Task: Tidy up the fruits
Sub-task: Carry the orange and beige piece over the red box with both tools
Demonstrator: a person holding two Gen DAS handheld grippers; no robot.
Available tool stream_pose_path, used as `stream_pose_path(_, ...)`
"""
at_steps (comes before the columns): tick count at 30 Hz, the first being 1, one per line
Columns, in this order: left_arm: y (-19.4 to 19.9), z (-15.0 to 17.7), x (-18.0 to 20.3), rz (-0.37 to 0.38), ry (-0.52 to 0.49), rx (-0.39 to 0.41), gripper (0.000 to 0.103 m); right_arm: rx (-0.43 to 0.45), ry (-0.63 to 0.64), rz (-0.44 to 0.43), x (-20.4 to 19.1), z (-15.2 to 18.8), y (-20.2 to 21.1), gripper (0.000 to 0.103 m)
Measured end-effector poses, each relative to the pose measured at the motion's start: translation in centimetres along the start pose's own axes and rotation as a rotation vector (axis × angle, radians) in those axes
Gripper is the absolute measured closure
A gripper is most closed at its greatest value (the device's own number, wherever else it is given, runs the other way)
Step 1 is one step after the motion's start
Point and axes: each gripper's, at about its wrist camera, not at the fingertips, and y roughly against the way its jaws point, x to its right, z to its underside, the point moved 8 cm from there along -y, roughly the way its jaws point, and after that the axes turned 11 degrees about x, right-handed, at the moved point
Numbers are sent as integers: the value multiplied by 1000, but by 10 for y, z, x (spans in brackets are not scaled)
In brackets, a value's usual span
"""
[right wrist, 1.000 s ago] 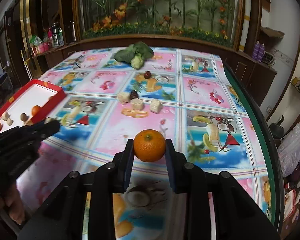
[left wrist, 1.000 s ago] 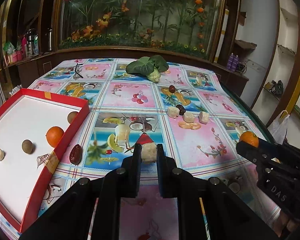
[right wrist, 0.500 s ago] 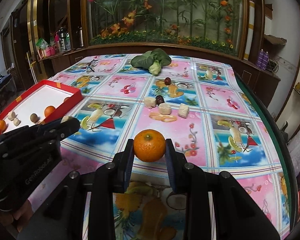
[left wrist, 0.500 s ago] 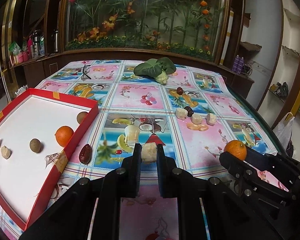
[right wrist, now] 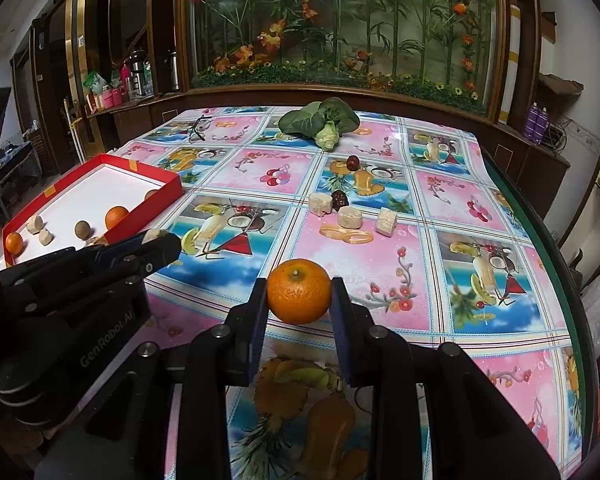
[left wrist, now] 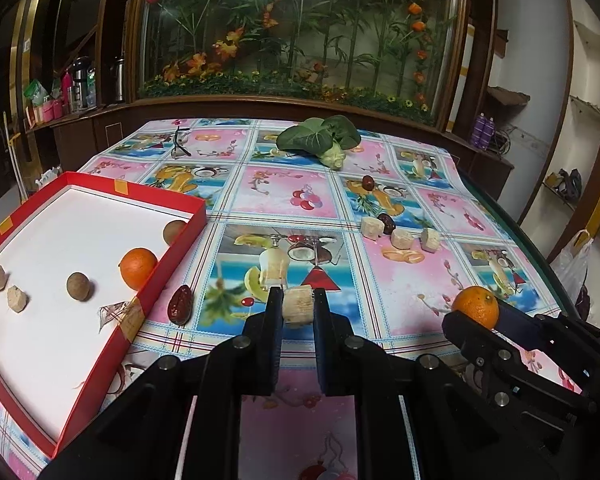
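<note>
Left wrist view: my left gripper (left wrist: 297,310) still pinches the pale cut fruit chunk (left wrist: 297,309), my right gripper (right wrist: 299,294) the round orange tangerine (right wrist: 299,291), now nearer the red-rimmed white tray (left wrist: 180,256) at the floral oilcloth table's (left wrist: 400,184) left edge.

A chunk (left wrist: 298,310) sits between the left fingers (left wrist: 274,320); an orange (right wrist: 299,291) sits between the right fingers (right wrist: 258,312). Left of the left fingers lies a date (left wrist: 179,310), and beyond it the tray (left wrist: 100,360), holding an orange, two round fruits and two chunks. Ahead and right of the left fingers lie three chunks (left wrist: 400,236) with a date among them. Further ahead lies another date (left wrist: 367,182), and behind it the greens (left wrist: 320,138).
</note>
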Motion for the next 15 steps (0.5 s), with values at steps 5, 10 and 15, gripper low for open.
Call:
stream_pose_path(5, 2, -1, -5, -15, 12, 4, 91, 0, 0, 7, 1, 0, 1, 71)
stream_pose_path(10, 7, -9, -13, -45, 30, 32, 91, 7, 6, 8, 2, -3, 2, 71)
stream_pose_path(15, 21, -20, -34, -97, 46, 62, 91, 13, 14, -1, -2, -11, 3, 71)
